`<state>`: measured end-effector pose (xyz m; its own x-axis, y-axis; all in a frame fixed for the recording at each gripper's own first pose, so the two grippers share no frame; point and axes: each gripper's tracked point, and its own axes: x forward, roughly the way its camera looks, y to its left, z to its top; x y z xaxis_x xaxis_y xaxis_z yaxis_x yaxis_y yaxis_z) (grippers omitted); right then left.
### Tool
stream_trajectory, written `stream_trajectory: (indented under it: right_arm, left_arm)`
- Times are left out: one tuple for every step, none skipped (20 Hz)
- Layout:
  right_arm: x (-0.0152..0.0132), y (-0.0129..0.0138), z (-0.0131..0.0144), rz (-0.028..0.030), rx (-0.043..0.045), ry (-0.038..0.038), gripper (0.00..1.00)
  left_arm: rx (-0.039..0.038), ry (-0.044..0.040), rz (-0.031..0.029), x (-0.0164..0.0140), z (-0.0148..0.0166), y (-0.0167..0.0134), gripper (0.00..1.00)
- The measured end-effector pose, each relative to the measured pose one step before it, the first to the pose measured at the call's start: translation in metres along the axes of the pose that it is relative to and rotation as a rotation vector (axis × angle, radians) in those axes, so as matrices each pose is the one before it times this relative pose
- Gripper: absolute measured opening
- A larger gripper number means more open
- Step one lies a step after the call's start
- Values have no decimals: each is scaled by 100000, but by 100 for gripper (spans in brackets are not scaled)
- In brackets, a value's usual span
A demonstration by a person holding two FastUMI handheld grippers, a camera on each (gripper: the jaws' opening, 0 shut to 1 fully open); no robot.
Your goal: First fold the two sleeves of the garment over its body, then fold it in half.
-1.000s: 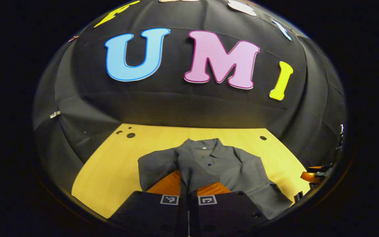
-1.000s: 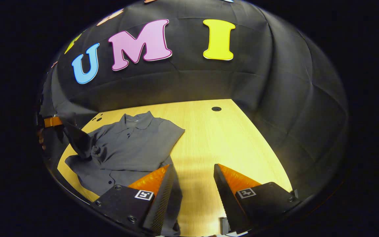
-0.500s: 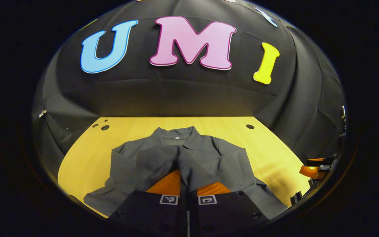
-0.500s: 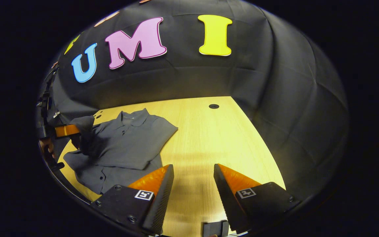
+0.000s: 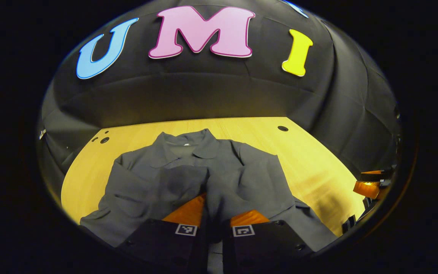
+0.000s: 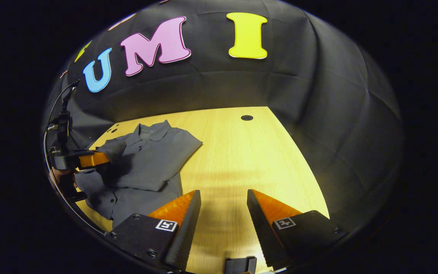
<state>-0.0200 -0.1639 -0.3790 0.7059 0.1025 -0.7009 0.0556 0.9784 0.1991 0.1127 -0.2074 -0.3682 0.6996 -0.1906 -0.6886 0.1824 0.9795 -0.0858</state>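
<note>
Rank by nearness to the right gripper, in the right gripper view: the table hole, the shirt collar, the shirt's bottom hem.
From the right gripper:
1. Shirt's bottom hem, just left of it.
2. Shirt collar, farther back, left.
3. Table hole, at the table's far edge, straight ahead.

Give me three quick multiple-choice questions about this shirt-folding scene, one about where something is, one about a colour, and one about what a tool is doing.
1. Where does the shirt lie?
A. on the wooden table
B. on the floor
C. hung on the wall

2. What colour is the shirt?
A. red
B. grey
C. white

3. How is the right tool?
A. shut on the collar
B. shut on a sleeve
C. open over bare table, holding nothing

Answers:
1 A: the right gripper view shows it spread on the yellow wood.
2 B: the cloth is grey in both views.
3 C: its fingers stand apart with only wood between them, while the left tool pinches a sleeve.
</note>
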Motion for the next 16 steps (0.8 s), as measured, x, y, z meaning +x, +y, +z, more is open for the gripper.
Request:
stream_trajectory:
  right_arm:
    - [13, -128, 69, -69, 87, 62, 76]
    - [62, -69, -2, -190, -41, 6, 76]
    - [4, -91, 4, -40, -112, 70, 76]
    - [10, -62, -47, -118, -163, 25, 77]
    - [10, -9, 17, -109, -101, 166, 77]
    - [-38, -17, -19, -61, 12, 171, 77]
    - [-6, 185, 51, 213, 259, -51, 77]
    - [-135, 176, 11, 334, 70, -16, 77]
    - [-57, 188, 10, -28, -141, 8, 76]
    - [-141, 319, -2, 260, -77, -10, 76]
    - [-228, 313, 47, 334, -12, -157, 76]
    - [-186, 507, -79, 340, 164, -179, 77]
    - [-209, 520, -118, 596, 248, 39, 77]
    - [-376, 410, -180, 206, 171, 130, 77]
    - [-252, 487, -165, 355, 88, 257, 76]
    - [-207, 541, -190, 308, 80, 168, 77]
  left_arm:
    - [608, 696, 28, 247, -275, -108, 25]
    - [224, 792, -327, 266, -433, -157, 35]
    - [-248, 621, -1282, 82, -247, -428, 35]
    - [-498, 517, -1482, 180, -312, -474, 35]
    - [-475, 181, -1433, -130, -152, -463, 48]
    - [-147, -553, -1225, -41, 147, -487, 60]
    - [132, -1311, -1610, -174, 235, -527, 65]
    - [493, -1484, -1453, -244, 233, -617, 75]
    - [801, -1318, -1367, -287, 236, -482, 85]
    - [816, -975, -1322, -366, 222, -495, 94]
    - [835, -655, -739, -330, 193, -316, 95]
    - [613, -156, -1042, -359, -62, -370, 95]
    - [686, 324, -1017, -577, -88, -299, 96]
    - [627, 167, -559, -722, -183, -113, 96]
    - [316, 273, -1066, -699, -249, -120, 96]
    - [-30, -51, -1142, -659, -118, -165, 92]
